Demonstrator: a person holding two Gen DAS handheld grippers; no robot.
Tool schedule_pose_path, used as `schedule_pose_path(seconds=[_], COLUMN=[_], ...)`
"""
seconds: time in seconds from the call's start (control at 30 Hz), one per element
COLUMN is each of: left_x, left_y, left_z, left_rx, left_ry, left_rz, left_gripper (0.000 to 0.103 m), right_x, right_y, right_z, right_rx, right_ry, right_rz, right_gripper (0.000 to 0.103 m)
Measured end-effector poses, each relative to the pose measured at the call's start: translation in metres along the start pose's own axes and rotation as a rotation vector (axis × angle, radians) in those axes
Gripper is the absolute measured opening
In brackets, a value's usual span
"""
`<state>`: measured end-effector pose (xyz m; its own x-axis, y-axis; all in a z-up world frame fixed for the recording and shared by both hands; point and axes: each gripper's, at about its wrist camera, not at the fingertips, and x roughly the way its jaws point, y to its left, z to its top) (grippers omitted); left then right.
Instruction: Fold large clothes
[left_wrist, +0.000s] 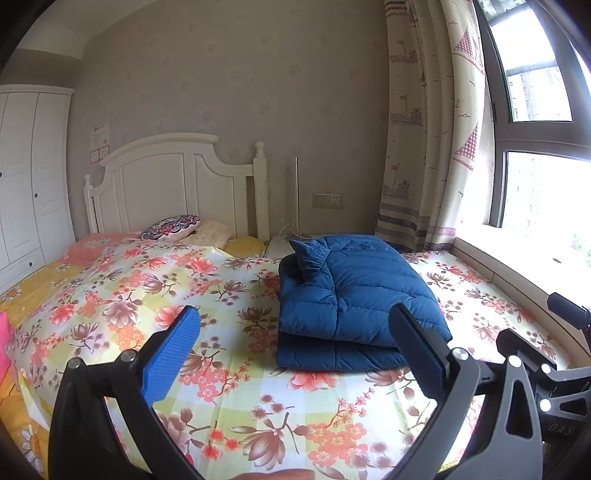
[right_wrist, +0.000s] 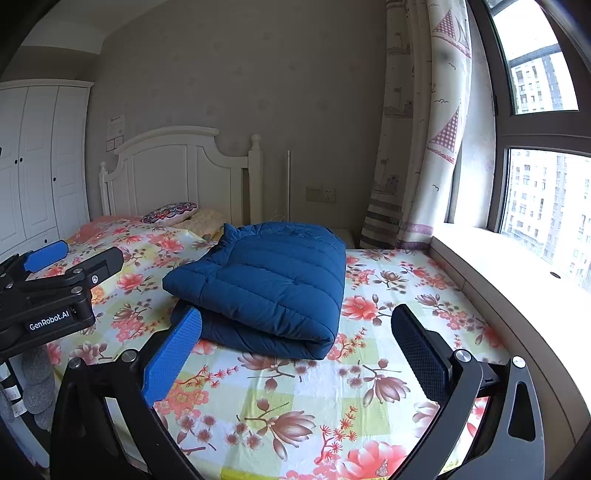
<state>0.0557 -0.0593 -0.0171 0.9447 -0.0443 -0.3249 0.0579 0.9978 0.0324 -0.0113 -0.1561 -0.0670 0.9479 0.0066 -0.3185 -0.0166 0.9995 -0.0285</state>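
Observation:
A blue quilted down jacket (left_wrist: 354, 295) lies folded into a thick rectangular bundle on the floral bed sheet (left_wrist: 229, 398). It also shows in the right wrist view (right_wrist: 269, 288). My left gripper (left_wrist: 295, 328) is open and empty, held above the sheet just in front of the bundle's near left side. My right gripper (right_wrist: 295, 328) is open and empty, held above the sheet in front of the bundle's near right side. The left gripper also shows at the left edge of the right wrist view (right_wrist: 70, 260), apart from the jacket.
A white headboard (left_wrist: 177, 184) and pillows (left_wrist: 173, 227) stand at the bed's far end. A white wardrobe (left_wrist: 26, 173) is at the left. A window sill (right_wrist: 517, 266) and a curtain (right_wrist: 417, 147) border the bed on the right.

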Motion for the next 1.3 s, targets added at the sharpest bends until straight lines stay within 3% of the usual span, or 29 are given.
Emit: schedule_pose_path(seconds=[1.3], left_x=[0.0007], left_y=[-0.0013], left_z=[-0.0039], left_rx=[0.005], left_ry=[0.009], left_rz=[-0.005], left_gripper=[0.101], right_x=[-0.0004], right_y=[0.0039], right_z=[-0.0004], right_rx=[0.005], right_ry=[0.0], right_rz=[0.008], right_gripper=[0.099])
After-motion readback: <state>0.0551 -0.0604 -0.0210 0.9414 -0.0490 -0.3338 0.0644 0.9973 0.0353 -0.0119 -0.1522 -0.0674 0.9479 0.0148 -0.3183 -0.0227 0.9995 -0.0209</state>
